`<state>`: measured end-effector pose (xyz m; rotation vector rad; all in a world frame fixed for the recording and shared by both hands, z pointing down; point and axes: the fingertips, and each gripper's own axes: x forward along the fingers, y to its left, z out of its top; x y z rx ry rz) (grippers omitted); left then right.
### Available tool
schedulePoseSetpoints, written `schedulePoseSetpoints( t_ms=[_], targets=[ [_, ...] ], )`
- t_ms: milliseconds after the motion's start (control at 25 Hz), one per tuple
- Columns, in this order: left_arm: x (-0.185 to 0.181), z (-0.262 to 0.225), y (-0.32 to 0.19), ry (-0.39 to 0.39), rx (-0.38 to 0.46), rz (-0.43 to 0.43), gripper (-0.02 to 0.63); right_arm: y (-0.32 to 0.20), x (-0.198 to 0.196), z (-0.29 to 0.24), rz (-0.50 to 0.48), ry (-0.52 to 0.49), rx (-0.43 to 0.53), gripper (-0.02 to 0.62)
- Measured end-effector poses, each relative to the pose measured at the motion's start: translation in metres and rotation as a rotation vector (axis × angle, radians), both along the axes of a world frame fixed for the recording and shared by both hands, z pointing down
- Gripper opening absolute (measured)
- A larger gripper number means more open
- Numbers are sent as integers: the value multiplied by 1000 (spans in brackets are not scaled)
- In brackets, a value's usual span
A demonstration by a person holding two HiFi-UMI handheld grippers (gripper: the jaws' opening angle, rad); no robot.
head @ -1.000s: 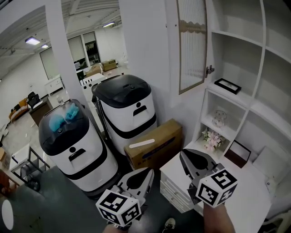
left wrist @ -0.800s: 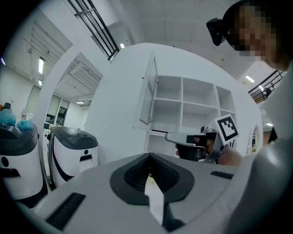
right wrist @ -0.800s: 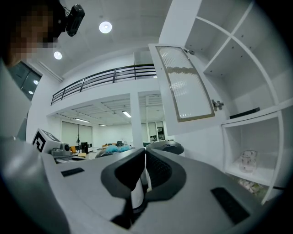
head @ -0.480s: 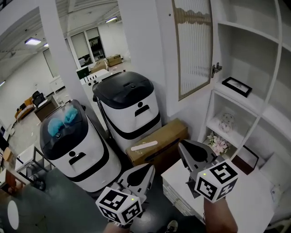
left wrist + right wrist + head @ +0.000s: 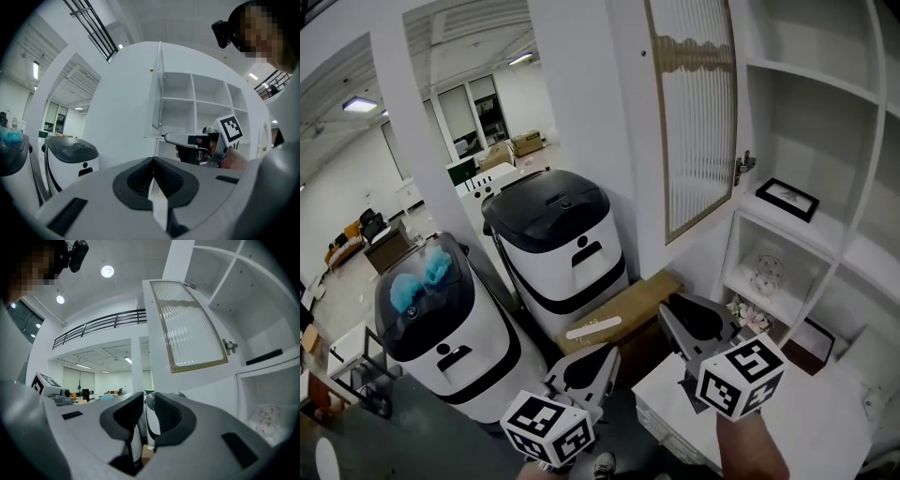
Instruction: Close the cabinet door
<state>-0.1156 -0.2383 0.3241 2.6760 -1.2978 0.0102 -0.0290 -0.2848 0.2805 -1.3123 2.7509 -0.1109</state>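
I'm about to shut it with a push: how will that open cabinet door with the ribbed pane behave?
The cabinet door will probably swing as one rigid piece on its hinge. Its ribbed pane looks like glass, so it may be heavyish and could crack if slammed.

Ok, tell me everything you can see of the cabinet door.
The cabinet door is a tall white frame around a ribbed, frosted-looking glass panel with a tan inner border, scalloped at the top. A metal hinge joins it to the white shelf unit. It stands swung open, and nothing else touches it.
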Motion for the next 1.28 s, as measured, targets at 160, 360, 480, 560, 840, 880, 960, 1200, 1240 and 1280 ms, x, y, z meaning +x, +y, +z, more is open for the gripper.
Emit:
schedulePoseSetpoints(
  t_ms=[160,360,480,560,840,880,960,1200,1240,1280],
  targets=[
    [-7,-1,-26,-2,2,60,5,-21,-4,-6,83,11,15,94],
    [-17,-5,-57,10,10,142,5,-42,-17,-16,209,70,70,143],
    [-21,-3,-73,21,5,184,5,-53,-18,-20,291,81,83,183],
    [-24,0,-80,30,-2,211,5,-59,-19,-21,340,96,88,200],
    [-21,7,-93,48,-15,324,5,-71,-15,-16,483,163,85,210],
    [-20,8,-94,46,-16,338,5,-71,-14,-16,492,161,86,210],
    [-17,8,-96,41,-18,369,5,-69,-13,-17,512,161,90,210],
    [-7,9,-98,38,-18,464,5,-61,-11,-19,561,159,90,201],
    [-5,9,-97,38,-17,482,5,-59,-9,-19,571,157,90,201],
    [-2,9,-95,38,-16,500,5,-56,-7,-19,583,155,89,201]
  ],
)
